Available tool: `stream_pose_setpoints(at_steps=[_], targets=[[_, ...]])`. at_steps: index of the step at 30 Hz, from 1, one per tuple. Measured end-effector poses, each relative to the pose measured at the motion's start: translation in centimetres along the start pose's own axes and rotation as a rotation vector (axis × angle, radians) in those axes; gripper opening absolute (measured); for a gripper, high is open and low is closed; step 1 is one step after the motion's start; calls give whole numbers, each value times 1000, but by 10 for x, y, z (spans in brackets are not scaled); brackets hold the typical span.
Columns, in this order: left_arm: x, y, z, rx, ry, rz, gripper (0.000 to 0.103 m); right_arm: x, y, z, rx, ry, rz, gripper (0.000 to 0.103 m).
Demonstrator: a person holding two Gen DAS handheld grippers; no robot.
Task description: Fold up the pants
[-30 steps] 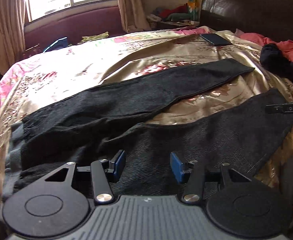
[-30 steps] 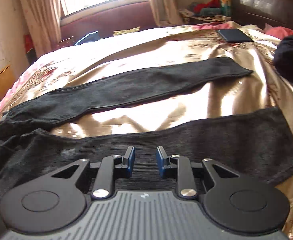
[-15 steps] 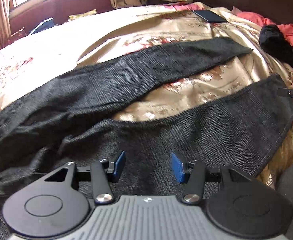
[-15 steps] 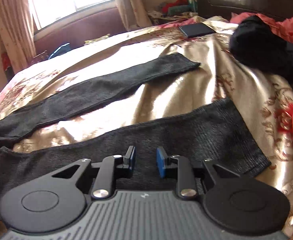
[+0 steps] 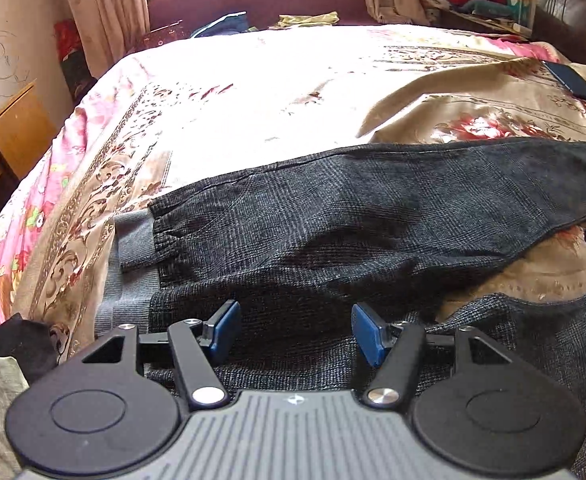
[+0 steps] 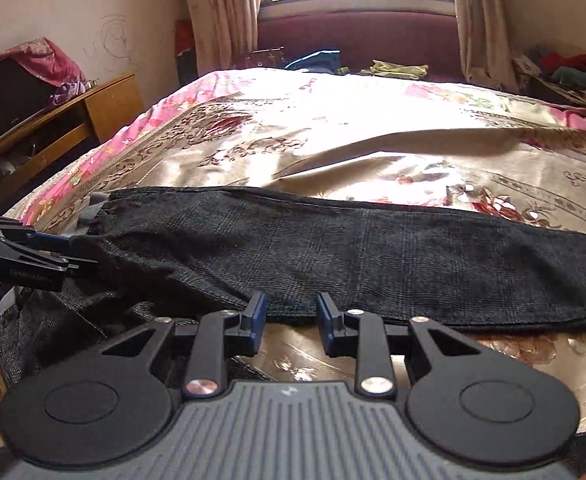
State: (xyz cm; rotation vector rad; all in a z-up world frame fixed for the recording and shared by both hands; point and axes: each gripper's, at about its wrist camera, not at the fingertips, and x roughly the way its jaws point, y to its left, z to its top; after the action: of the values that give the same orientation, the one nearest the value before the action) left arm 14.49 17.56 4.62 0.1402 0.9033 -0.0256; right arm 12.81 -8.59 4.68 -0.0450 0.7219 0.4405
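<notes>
Over the hip area of the pants (image 5: pixel 333 232), left gripper (image 5: pixel 295 330) spreading wider, nothing pinched. Right gripper (image 6: pixel 289 322) above the far leg's near edge, jaws parting slightly, seemingly empty. Pants lie flat on the floral bedspread (image 5: pixel 253 92), waistband (image 5: pixel 133 236) leftward.

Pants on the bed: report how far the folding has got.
Done: the dark pants lie spread flat on the floral bedspread, legs apart, with no fold made. In hand: nothing is gripped; the left gripper is opening over the waist end near the grey waistband, and the right gripper is opening at a leg's edge. Left: every fold.
</notes>
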Motion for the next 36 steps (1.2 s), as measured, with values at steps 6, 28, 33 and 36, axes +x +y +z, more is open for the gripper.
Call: stream_pose_setpoints(at_steps=[6, 28, 33, 36], targets=[[10, 11, 0, 31, -9, -3, 74, 25, 21, 6, -72, 59, 16, 29], [135, 140, 79, 207, 114, -145, 99, 219, -43, 113, -417, 203, 245, 53], [140, 138, 75, 213, 159, -175, 93, 239, -34, 109, -471, 265, 225, 52], [125, 136, 72, 239, 141, -132, 57, 227, -30, 112, -423, 270, 169, 2]])
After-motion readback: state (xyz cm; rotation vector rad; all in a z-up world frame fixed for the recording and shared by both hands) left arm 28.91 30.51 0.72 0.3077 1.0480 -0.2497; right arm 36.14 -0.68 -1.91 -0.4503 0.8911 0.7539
